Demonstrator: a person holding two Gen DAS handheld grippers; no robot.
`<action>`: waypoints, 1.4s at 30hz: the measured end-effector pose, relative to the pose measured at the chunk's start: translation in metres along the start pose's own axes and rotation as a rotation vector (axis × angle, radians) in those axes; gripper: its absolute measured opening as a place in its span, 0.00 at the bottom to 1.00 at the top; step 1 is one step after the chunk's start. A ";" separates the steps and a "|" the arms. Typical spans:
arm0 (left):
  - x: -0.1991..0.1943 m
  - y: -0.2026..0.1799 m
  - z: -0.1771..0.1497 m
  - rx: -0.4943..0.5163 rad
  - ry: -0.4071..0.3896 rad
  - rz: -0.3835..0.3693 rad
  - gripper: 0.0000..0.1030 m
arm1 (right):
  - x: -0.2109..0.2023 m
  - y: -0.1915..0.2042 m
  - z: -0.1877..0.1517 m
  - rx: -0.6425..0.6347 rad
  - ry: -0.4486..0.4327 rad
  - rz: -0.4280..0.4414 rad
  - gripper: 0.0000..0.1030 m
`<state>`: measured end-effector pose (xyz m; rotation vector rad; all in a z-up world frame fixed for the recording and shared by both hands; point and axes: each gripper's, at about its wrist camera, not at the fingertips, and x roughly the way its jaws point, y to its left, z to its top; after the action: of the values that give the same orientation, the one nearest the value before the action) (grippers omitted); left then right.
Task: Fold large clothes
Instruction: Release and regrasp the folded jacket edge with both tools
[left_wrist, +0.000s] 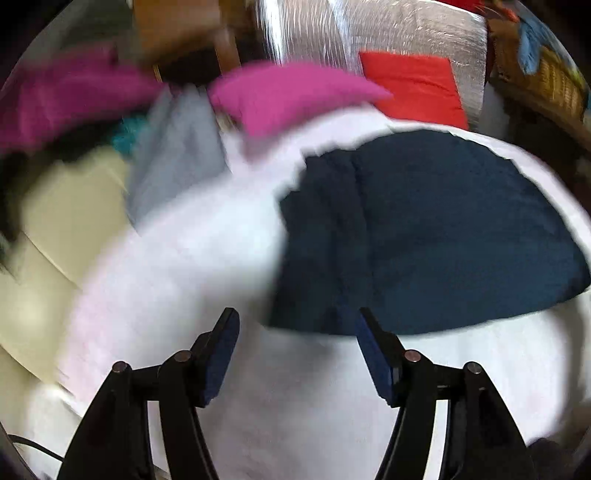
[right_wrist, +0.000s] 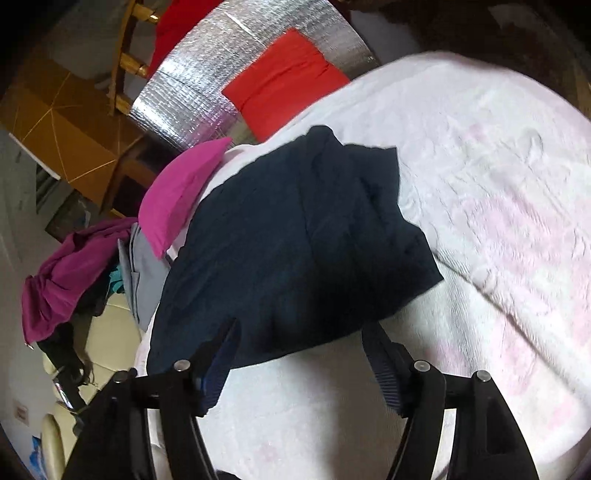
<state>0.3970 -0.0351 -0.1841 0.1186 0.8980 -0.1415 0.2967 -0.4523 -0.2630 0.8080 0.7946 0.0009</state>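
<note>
A dark navy garment (left_wrist: 436, 229) lies folded in a thick bundle on a white, faintly pink-patterned bed cover (left_wrist: 280, 398). My left gripper (left_wrist: 297, 321) is open just short of the bundle's near edge, nothing between its blue pads. In the right wrist view the same navy garment (right_wrist: 295, 251) lies folded over itself, its near hem close to my right gripper (right_wrist: 299, 332). That gripper stands open with its pads apart from the cloth, the left finger (right_wrist: 218, 365) against the hem's edge in the picture.
A magenta cloth (right_wrist: 177, 199), a grey garment (right_wrist: 136, 277) and a purple one (right_wrist: 62, 280) are heaped at the cover's left side. A red folded cloth (right_wrist: 284, 77) lies on a silver foil mat (right_wrist: 207, 85) beyond. A wooden chair (right_wrist: 122, 74) stands behind.
</note>
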 end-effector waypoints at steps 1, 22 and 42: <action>0.008 0.006 -0.003 -0.059 0.052 -0.077 0.65 | 0.002 -0.005 0.000 0.024 0.003 0.008 0.72; 0.115 0.064 0.001 -0.685 0.223 -0.548 0.58 | 0.076 -0.051 0.044 0.335 -0.069 0.076 0.57; 0.071 0.074 -0.013 -0.569 0.112 -0.503 0.11 | 0.033 -0.028 0.014 0.202 -0.115 0.016 0.32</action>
<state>0.4433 0.0344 -0.2442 -0.6387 1.0353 -0.3419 0.3215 -0.4721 -0.2962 0.9967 0.6862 -0.1124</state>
